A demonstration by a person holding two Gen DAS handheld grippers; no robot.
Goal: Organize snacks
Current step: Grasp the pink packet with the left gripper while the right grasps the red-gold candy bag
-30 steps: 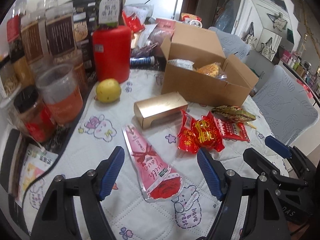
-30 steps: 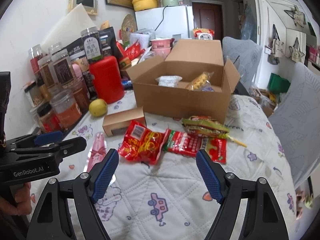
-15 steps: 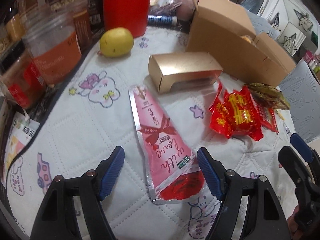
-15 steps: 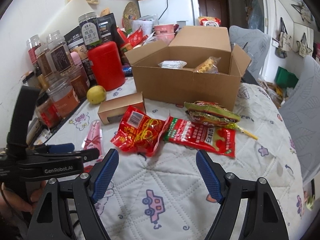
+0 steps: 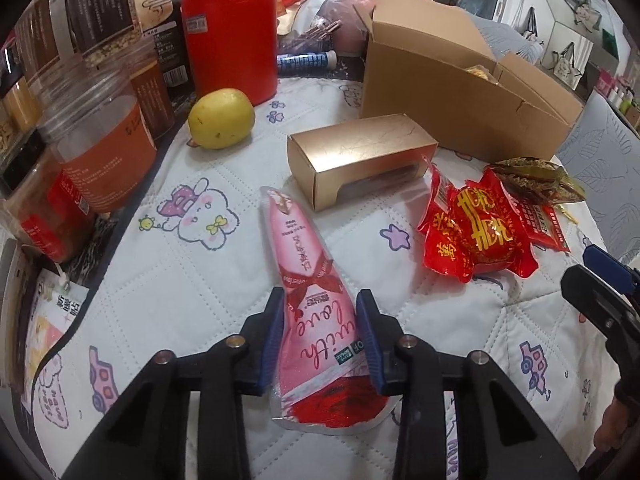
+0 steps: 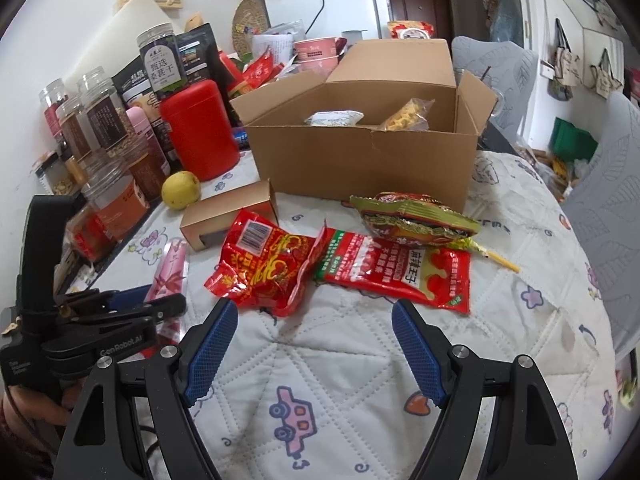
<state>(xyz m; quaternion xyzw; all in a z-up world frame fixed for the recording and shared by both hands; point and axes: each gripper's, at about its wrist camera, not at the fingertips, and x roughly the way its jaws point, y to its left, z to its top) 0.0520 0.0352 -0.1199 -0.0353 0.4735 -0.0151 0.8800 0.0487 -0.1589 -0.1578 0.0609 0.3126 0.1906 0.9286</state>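
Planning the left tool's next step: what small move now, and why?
Probably lift a little. The left tool has just closed, pads on both sides of the pink cone packet, which lies flat on the quilt; the cardboard box is open behind it.

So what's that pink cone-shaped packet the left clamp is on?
The pink packet is a glossy, flat foil pouch, tapering from a wide red end to a narrow tip, printed with a ribbon bow and "with love". It lies on the quilted tablecloth, tip toward the gold box. The left gripper has just closed onto its sides.
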